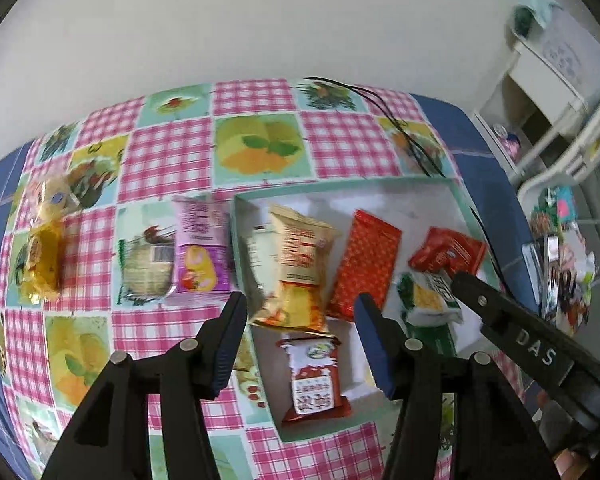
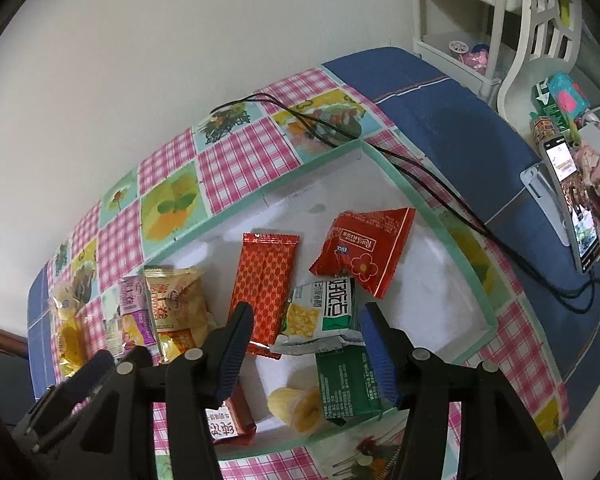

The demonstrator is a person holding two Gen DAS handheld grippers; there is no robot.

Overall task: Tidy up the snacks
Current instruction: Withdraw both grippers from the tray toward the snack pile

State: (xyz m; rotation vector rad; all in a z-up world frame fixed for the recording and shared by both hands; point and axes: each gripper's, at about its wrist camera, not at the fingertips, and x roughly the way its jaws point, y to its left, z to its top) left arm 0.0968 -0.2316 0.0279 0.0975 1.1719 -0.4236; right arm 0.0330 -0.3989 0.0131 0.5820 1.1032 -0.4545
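A shallow teal-rimmed tray on the checked tablecloth holds several snack packets. My left gripper hangs open above a yellow packet at the tray's left end, with a small red-and-white packet under it. My right gripper is open over a white-and-green packet; a dark green packet and a yellow cake lie nearer. Also in the tray are an orange patterned packet and a red packet. Nothing is held.
Left of the tray lie a purple packet, a greenish packet and a yellow wrapped snack. A black cable crosses the tray's far corner. A phone on a stand and a white shelf stand at the right.
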